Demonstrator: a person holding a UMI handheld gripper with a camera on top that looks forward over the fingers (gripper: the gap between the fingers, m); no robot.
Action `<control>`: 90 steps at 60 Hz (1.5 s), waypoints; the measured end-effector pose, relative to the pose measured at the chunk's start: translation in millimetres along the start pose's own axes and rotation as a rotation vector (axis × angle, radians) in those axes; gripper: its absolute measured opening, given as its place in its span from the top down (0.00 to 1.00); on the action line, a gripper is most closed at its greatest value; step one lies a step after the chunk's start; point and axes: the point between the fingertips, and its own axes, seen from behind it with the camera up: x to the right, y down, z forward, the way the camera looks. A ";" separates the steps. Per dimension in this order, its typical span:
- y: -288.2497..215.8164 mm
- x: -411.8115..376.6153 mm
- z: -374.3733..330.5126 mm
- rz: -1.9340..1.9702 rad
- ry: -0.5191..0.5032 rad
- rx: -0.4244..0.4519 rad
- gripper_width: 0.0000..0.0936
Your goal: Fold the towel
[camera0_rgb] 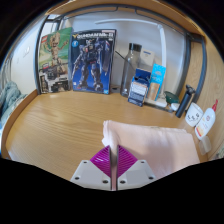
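Note:
A pale pink towel lies on the wooden table, spreading to the right of my fingers. My gripper is shut on the towel's near left edge, which rises as a thin fold from between the two magenta pads. The pads meet with only the cloth between them. The part of the towel under the fingers is hidden.
Against the back wall stand a robot-model poster box, a smaller picture box, a blue-and-white box and a dark bottle. A white container stands at the right, just beyond the towel. Bare tabletop lies to the left.

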 end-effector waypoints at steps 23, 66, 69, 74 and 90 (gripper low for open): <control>-104.6 105.7 -75.1 0.380 -0.024 0.057 0.94; -55.7 227.7 -98.2 0.360 0.075 -0.008 0.23; -74.2 202.1 -111.9 0.352 0.034 0.012 0.17; -101.3 156.8 -138.0 0.338 -0.027 0.055 0.13; -117.8 29.1 -216.4 0.220 -0.084 0.150 0.13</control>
